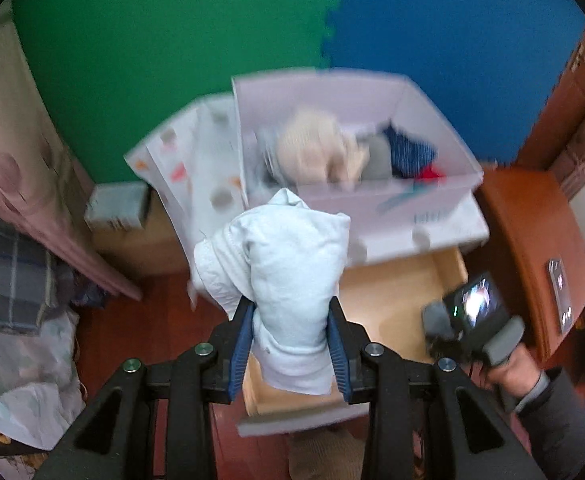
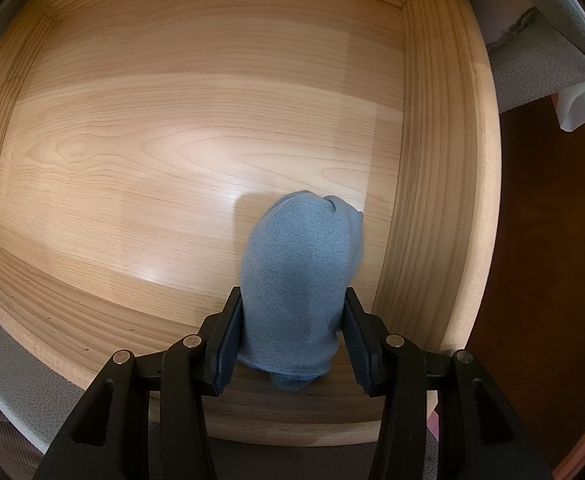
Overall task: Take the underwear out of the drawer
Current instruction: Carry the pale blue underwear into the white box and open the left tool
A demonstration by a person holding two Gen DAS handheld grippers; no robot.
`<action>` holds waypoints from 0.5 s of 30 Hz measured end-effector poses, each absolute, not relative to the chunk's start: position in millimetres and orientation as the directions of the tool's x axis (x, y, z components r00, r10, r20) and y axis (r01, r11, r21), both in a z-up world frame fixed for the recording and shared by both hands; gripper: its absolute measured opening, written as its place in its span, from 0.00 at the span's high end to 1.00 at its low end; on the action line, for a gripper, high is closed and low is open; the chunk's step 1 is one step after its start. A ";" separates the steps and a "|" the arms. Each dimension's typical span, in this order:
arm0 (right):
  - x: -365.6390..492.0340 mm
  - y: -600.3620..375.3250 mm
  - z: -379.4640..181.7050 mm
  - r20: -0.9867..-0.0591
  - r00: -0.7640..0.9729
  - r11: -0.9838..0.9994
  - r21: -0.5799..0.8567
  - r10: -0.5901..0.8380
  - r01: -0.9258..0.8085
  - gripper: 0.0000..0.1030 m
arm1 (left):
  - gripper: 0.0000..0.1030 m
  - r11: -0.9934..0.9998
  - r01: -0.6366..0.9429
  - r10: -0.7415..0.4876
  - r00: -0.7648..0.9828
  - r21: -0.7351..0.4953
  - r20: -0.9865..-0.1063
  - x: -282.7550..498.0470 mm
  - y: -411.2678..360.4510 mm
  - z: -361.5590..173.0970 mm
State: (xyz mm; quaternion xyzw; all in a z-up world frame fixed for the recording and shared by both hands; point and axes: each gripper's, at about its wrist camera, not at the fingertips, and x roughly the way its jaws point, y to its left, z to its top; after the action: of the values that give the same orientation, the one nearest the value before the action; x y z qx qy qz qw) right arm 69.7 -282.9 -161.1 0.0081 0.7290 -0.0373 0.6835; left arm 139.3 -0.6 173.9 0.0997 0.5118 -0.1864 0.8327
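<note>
My left gripper (image 1: 290, 312) is shut on a pale blue-white rolled piece of underwear (image 1: 288, 264) and holds it in the air above the open wooden drawer (image 1: 396, 300). My right gripper (image 2: 292, 300) is shut on a grey-blue rolled piece of underwear (image 2: 300, 276) inside the drawer (image 2: 172, 152), close to its right wall. The right gripper also shows in the left wrist view (image 1: 472, 320), low in the drawer. The rest of the drawer floor is bare wood.
A white box (image 1: 356, 92) holding several folded clothes sits on the dresser top beyond the drawer. A patterned white bag (image 1: 184, 152) leans left of it. A brown wooden bedside table (image 1: 532, 248) stands at right. Bedding and bags (image 1: 16, 320) lie at left.
</note>
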 end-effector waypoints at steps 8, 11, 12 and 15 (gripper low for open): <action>69.7 -282.8 -161.5 -0.997 -0.065 0.997 -0.042 -0.038 0.063 0.57 | 0.66 0.916 0.402 -0.219 0.516 0.008 -0.828 178.5 -19.0 230.9; 69.8 -282.5 -162.1 -0.997 -0.063 0.997 -0.040 -0.036 0.063 0.57 | 0.66 0.916 0.398 -0.198 0.540 0.041 -0.818 197.3 -31.8 234.4; 70.1 -281.9 -162.3 -0.997 -0.062 0.997 -0.039 -0.035 0.063 0.57 | 0.66 0.916 0.398 -0.195 0.545 0.047 -0.816 203.1 -35.2 233.8; 70.1 -280.7 -163.3 -0.998 -0.061 0.997 -0.038 -0.034 0.062 0.57 | 0.66 0.919 0.387 -0.161 0.548 0.078 -0.821 228.2 -47.0 224.1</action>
State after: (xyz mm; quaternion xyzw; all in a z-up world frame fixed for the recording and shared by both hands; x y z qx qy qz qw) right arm 70.1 -280.7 -163.3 0.0096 0.7274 -0.0352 0.6852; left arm 228.2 -47.0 224.1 0.1259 0.4488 -0.1576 0.8706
